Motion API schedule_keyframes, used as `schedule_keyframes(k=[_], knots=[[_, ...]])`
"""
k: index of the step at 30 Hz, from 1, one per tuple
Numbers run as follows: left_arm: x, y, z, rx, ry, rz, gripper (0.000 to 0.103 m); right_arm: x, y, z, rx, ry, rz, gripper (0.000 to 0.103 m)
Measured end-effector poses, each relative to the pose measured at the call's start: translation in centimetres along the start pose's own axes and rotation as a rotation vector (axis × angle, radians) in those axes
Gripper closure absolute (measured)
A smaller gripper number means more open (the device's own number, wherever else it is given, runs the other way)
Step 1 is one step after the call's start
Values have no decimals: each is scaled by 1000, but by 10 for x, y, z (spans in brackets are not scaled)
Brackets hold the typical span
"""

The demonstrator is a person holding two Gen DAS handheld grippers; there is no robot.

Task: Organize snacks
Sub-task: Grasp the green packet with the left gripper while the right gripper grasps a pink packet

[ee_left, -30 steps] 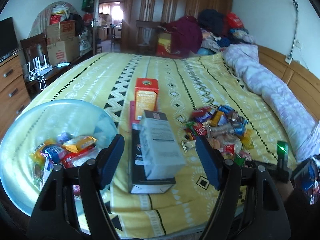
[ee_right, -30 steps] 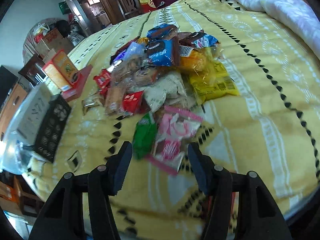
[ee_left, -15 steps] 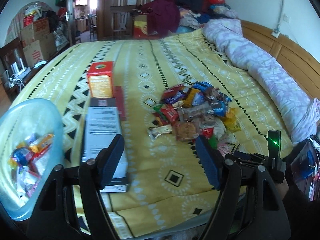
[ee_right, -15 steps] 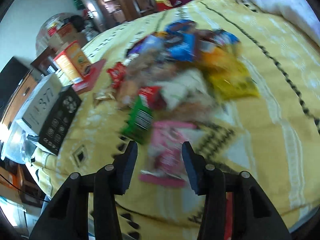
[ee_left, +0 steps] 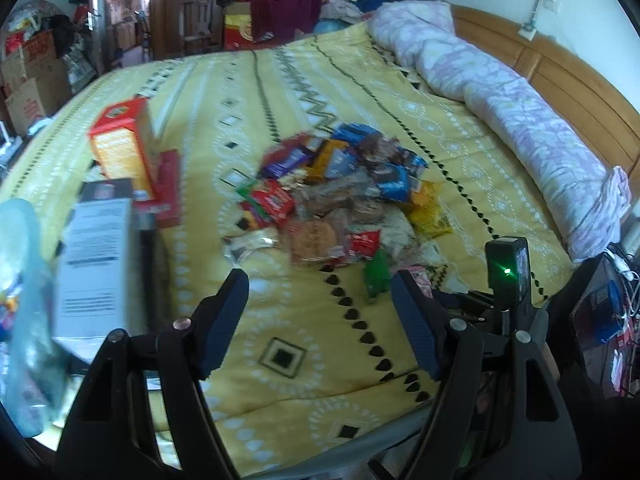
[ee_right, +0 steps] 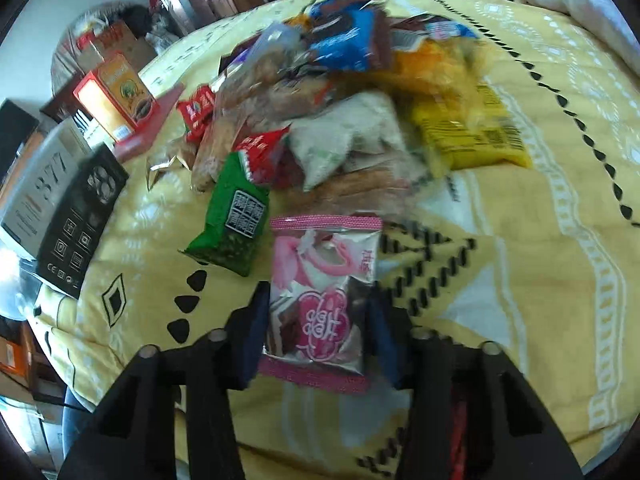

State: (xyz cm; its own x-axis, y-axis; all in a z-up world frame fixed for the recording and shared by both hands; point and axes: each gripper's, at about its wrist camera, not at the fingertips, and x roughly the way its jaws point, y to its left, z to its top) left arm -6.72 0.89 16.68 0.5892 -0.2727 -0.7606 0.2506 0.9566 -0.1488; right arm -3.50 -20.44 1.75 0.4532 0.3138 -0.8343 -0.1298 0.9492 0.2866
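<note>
pink snack packet between the right gripper's fingers, left one empty

pink-and-white snack packet (ee_right: 320,300) lies flat on the yellow patterned bedspread (ee_right: 540,264), at the near edge of the snack pile (ee_right: 352,112). the right gripper (ee_right: 320,316) sits right over it with a finger along each long side. its jaws have just been closing in and the pads look like they're at the wrapper's edges, but i honestly can't tell if they're squeezing it or only just beside it. a green packet (ee_right: 232,224) lies just left of the pink one.

left gripper (ee_left: 320,312) hovers above bare bedspread with its jaws wide apart, nothing in them. off to its left there's a grey box (ee_left: 96,256) on top of a black one, an orange carton (ee_left: 124,148) standing behind them, and the rim of a clear blue bowl (ee_left: 24,320) with a few snacks in it.
</note>
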Motion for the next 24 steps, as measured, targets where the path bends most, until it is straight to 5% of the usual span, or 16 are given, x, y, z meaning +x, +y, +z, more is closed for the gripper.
schedule_keyframes(k=[8,13,16,22,24], knots=[[95,-22,-15,-71,145,-188,28,-51,-41,-6,77,-122,64,59],[125,-43,-14,-19,114,-160,29,-54,-61,-8,128,-124,83,59],[146,-42,-16,-4,142,-123,49,-50,-69,-10,145,-116,98,59],[165,-41,-21,-14,164,-97,50,-45,-75,-14,159,-117,113,59],[168,-42,-20,-9,160,-107,58,-45,-75,-13,162,-117,114,59]])
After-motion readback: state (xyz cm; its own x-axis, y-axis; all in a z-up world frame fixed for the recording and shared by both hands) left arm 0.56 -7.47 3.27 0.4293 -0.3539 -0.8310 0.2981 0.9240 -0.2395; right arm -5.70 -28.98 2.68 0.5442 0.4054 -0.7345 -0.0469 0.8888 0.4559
